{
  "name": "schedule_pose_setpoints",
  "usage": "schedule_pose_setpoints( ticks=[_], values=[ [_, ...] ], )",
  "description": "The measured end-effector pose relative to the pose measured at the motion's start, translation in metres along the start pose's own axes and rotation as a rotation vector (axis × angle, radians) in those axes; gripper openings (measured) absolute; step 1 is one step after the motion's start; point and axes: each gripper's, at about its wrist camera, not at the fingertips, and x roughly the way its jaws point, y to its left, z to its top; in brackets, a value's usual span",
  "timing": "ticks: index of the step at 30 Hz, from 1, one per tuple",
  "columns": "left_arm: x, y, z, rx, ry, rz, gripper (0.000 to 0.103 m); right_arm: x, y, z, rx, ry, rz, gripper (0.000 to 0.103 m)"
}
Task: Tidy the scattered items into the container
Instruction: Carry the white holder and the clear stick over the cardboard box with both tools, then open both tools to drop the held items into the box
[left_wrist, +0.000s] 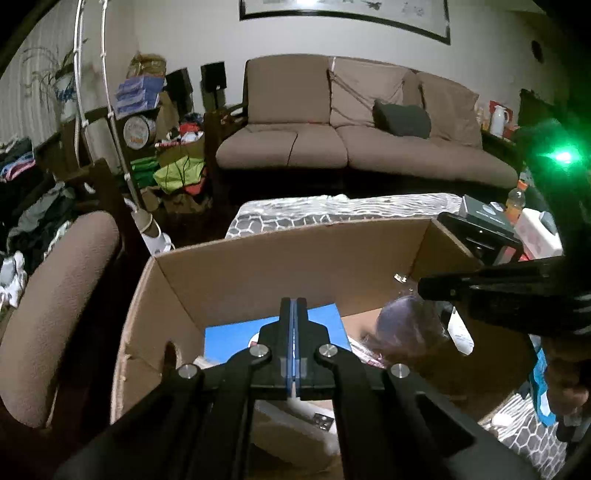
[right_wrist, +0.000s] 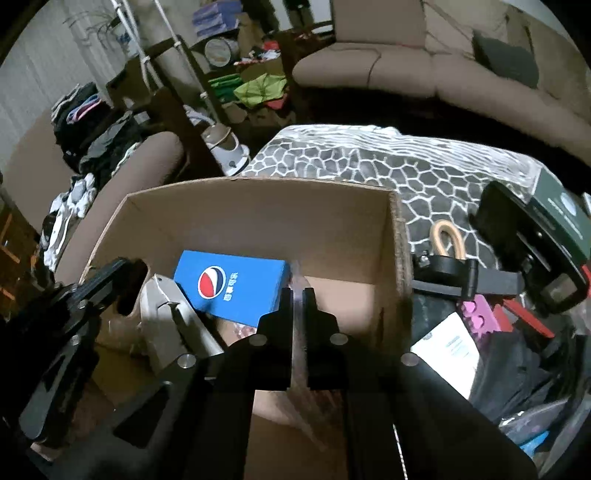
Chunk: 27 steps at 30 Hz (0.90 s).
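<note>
The left gripper (left_wrist: 294, 321) hangs over the near wall of the cardboard box (right_wrist: 258, 201), its jaws pressed together with nothing visible between them. The right gripper (right_wrist: 297, 314) is clenched on a thin, clear crinkly wrapper (right_wrist: 297, 280) that blurs as it dangles over the box floor.

In the box lie a blue Pepsi carton (right_wrist: 231, 291) toward the far left corner and a grey folded piece (right_wrist: 166, 325) by the left wall. Outside the right wall, on the patterned cloth (right_wrist: 369, 162), a pile waits — a wooden ring (right_wrist: 448, 240), a pink foam piece (right_wrist: 476, 314), a white leaflet (right_wrist: 448, 347) and black gear.

Risks, as I judge them: 1, the light wrapper clings to a pad on release and drags back out; 2, the 2 tools — close together over 1 opening — knock each other or tip the right wall.
</note>
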Motion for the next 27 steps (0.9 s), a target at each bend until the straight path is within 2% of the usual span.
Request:
schedule_pose_setpoints(
  ticks=[4,5,6,7,8,9,10,11,12,13,15,18,21,27],
  values=[
    [0.006,0.003,0.002,-0.026,0.026,0.009,0.000,0.001,0.012,-0.003,-0.046,-0.001,0.000,0.010],
    [0.007,0.004,0.003,-0.032,0.033,0.012,0.000,0.001,0.015,-0.004,-0.057,-0.004,-0.002,0.013],
    [0.009,0.005,0.004,-0.039,0.039,0.014,0.002,0.001,0.018,-0.006,-0.068,-0.007,-0.003,0.022],
    [0.010,0.005,0.004,-0.045,0.046,0.016,0.003,-0.001,0.020,-0.008,-0.073,-0.018,-0.005,0.027],
    [0.010,0.006,0.005,-0.052,0.050,0.023,0.015,-0.003,0.022,-0.010,-0.078,-0.028,-0.007,0.029],
    [0.007,0.008,0.006,-0.061,0.048,0.036,0.043,-0.005,0.024,-0.011,-0.083,-0.038,-0.009,0.039],
    [0.003,0.011,0.007,-0.076,0.039,0.046,0.062,-0.009,0.025,-0.013,-0.083,-0.054,-0.014,0.053],
    [-0.004,0.015,0.008,-0.095,0.013,0.050,0.083,-0.013,0.025,-0.016,-0.081,-0.077,-0.039,0.061],
    [-0.014,0.021,0.008,-0.118,-0.026,0.059,0.098,-0.018,0.026,-0.018,-0.080,-0.100,-0.064,0.070],
    [-0.023,0.027,0.008,-0.139,-0.059,0.068,0.103,-0.027,0.026,-0.022,-0.082,-0.141,-0.089,0.082],
    [-0.035,0.033,0.006,-0.157,-0.080,0.084,0.103,-0.041,0.029,-0.029,-0.099,-0.197,-0.101,0.088],
    [-0.050,0.039,0.001,-0.168,-0.094,0.106,0.103,-0.059,0.033,-0.039,-0.118,-0.232,-0.133,0.088],
    [-0.058,0.039,-0.005,-0.162,-0.095,0.094,0.103,-0.079,0.031,-0.049,-0.121,-0.237,-0.148,0.088],
    [-0.069,0.022,-0.024,-0.128,-0.096,0.041,0.103,-0.133,-0.013,-0.092,-0.072,-0.271,-0.183,0.088]
  ],
)
